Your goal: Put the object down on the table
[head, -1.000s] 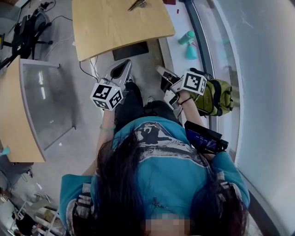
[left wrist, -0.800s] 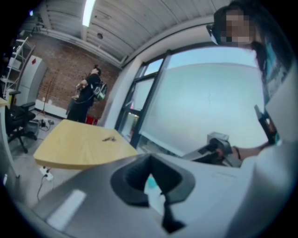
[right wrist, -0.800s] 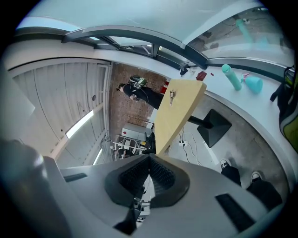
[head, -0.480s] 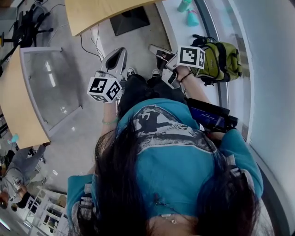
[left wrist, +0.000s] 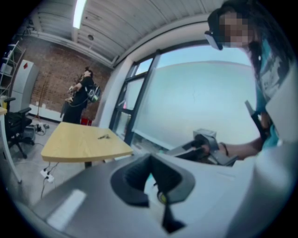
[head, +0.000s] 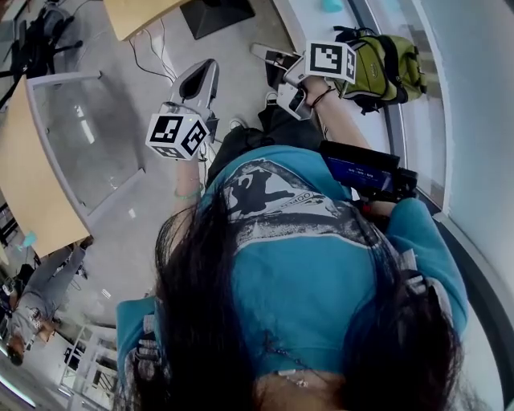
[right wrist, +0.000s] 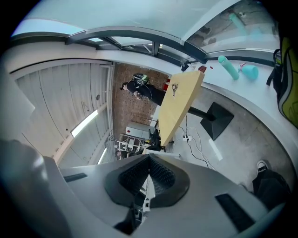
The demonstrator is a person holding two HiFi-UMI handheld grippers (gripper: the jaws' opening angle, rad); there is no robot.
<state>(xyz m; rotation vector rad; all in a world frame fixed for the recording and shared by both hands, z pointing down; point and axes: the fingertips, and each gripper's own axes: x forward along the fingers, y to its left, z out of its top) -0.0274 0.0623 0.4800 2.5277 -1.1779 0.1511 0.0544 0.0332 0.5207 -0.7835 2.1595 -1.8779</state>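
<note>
Both grippers are held out in front of the person's body, over the floor. In the head view my left gripper (head: 209,66) points toward the light wooden table (head: 140,12), which is cut off at the top edge. Its jaws are shut with nothing between them (left wrist: 149,158). My right gripper (head: 257,51) is also shut and empty (right wrist: 150,157). The left gripper view shows the table (left wrist: 84,142) some way ahead, with a small dark metal object (left wrist: 103,136) lying on it. That object (right wrist: 175,88) also shows in the right gripper view.
A green backpack (head: 385,64) lies by the window ledge at right, with teal bottles (right wrist: 229,67) on the ledge. A second wooden table (head: 32,177) with a glass panel stands at left. Cables (head: 152,48) run on the floor near the table's black base (right wrist: 216,118).
The wooden table has slid up and mostly out of the head view's top edge, and the backpack has shifted upward too. Both grippers stay shut and held out in front.
</note>
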